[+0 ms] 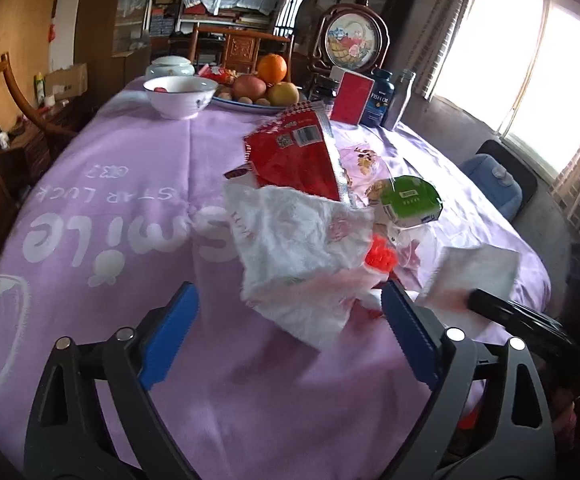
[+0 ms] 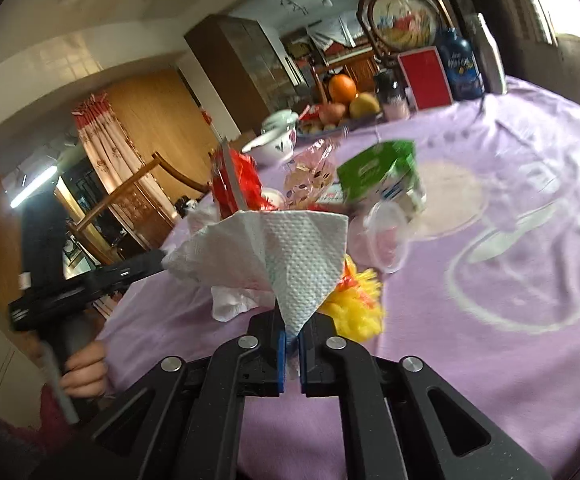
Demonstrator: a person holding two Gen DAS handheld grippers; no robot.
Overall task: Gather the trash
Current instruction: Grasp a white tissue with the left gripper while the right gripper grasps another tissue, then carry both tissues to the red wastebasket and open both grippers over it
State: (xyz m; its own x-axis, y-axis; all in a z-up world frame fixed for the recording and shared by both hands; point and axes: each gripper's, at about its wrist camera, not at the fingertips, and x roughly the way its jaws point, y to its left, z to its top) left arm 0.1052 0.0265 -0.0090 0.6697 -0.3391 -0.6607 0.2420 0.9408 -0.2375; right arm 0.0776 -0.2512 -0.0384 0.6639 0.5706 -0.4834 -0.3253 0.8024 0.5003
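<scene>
While the trash pile waits on the lilac worktop [image 1: 129, 152], these are the readings:

Right claw [image 2: 292, 334]: fingers pressed together on the lower corner of a white paper napkin [image 2: 285, 256], which fans upward from the grip and hangs clear of the cloth.

Left claw [image 1: 290, 312]: blue fingers [image 1: 169, 332] spread wide apart, nothing between them; it hovers low over the cloth.

Ahead of the left claw: a crumpled white plastic bag [image 1: 298, 248] lies just in front of the gap, nearer the right finger. Beyond it stands a red snack wrapper [image 1: 298, 152], and to the right of that a green-lidded carton [image 1: 410, 200] and clear film.

Beyond the right claw: a yellow frilly scrap [image 2: 354, 300] just past the fingertips, a clear plastic cup [image 2: 386, 236] on its side, the green carton [image 2: 382, 176] further on.

Handling, napkin: likely very light and limp, apt to tear or slip; the corner pinch looks sufficient.

Handling, plastic bag: probably soft, slick and springy; a bunched fold near its closest edge seems the best purchase, not a single flat layer.

Handling, wrapper: thin foil, crinkly; pinch the sealed edge.

Not trash, far side: bowl [image 1: 179, 94], fruit plate [image 1: 249, 102], fish-oil bottle [image 1: 380, 98].
</scene>
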